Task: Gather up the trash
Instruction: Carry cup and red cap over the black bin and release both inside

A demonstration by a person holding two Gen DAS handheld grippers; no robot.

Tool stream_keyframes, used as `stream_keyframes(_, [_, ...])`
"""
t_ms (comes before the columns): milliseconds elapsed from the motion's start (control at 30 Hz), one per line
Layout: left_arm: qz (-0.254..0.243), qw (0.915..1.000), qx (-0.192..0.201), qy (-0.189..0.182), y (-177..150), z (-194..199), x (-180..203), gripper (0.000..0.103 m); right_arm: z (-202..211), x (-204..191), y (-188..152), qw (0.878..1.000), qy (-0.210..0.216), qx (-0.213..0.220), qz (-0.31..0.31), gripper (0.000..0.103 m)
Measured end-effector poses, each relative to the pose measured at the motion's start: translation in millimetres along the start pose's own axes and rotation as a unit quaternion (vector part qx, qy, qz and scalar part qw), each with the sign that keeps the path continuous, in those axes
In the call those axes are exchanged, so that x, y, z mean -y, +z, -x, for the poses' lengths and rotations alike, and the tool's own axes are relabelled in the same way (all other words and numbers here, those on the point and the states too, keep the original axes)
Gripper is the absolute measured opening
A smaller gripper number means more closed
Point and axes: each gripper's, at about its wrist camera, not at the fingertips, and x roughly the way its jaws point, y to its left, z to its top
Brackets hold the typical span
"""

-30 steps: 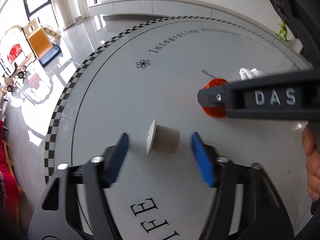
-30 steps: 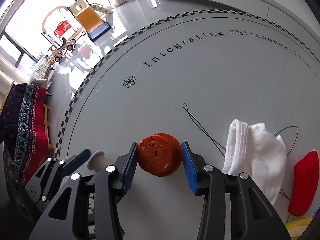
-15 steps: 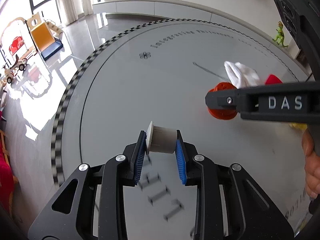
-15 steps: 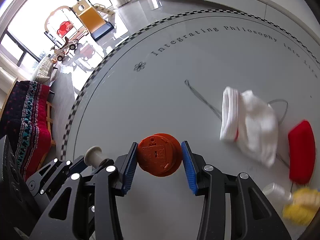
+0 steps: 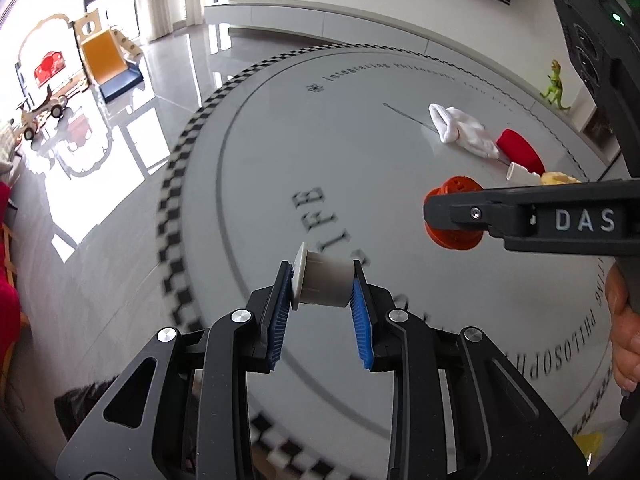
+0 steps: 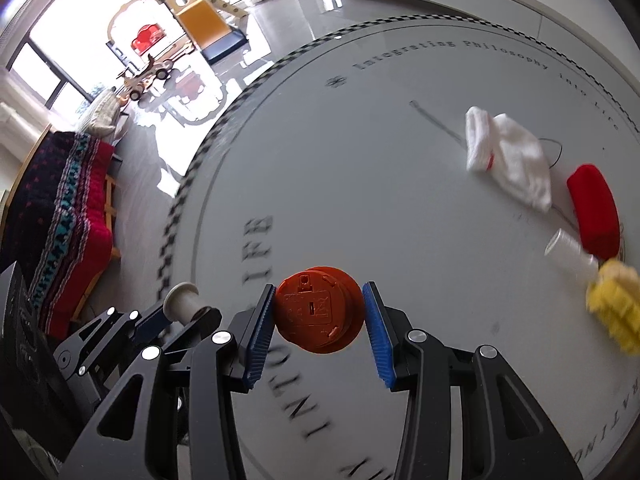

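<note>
My left gripper (image 5: 320, 286) is shut on a small grey spool (image 5: 322, 282) with a white flange, held sideways above the round white table (image 5: 360, 160). My right gripper (image 6: 320, 312) is shut on an orange round plastic part (image 6: 318, 314), also lifted off the table. In the left wrist view the right gripper's finger with "DAS" lettering crosses in front of the orange part (image 5: 452, 216). In the right wrist view the left gripper (image 6: 188, 304) with the spool shows at lower left.
On the table's far right lie a white sock (image 6: 508, 156), a red pouch (image 6: 594, 212), a small clear bottle (image 6: 568, 252), a yellow thing (image 6: 616, 304) and a thin black wire (image 6: 436, 120). Floor, toys (image 5: 100, 60) and a patterned blanket (image 6: 60, 208) lie past the left edge. A hand (image 5: 624, 320) shows at right.
The left gripper closed on the grey spool and lifted it. Both grippers rose and pulled back from the table with their objects, so the sock and red pouch now look farther away.
</note>
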Motion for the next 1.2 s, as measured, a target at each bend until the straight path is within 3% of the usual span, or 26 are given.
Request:
stream_keyframes(367, [0.042,0.9987,0.012,0.026,-65,51,-45,0.028,9,-78,-57,0.998,0.014,-0.005,0.068,0.045])
stream_keyframes(767, [0.103,0.9928,0.003,0.061,-156,88,-109,0.028,-16,-180,-130,0.985,0.069,-0.046,0.149,0.045])
stream_keyframes(1200, [0.197,0.973,-0.027,0.117,-255,113,-183,0.028,-57,-268,-191,0.965,0.105,-0.108,0.216,0.045])
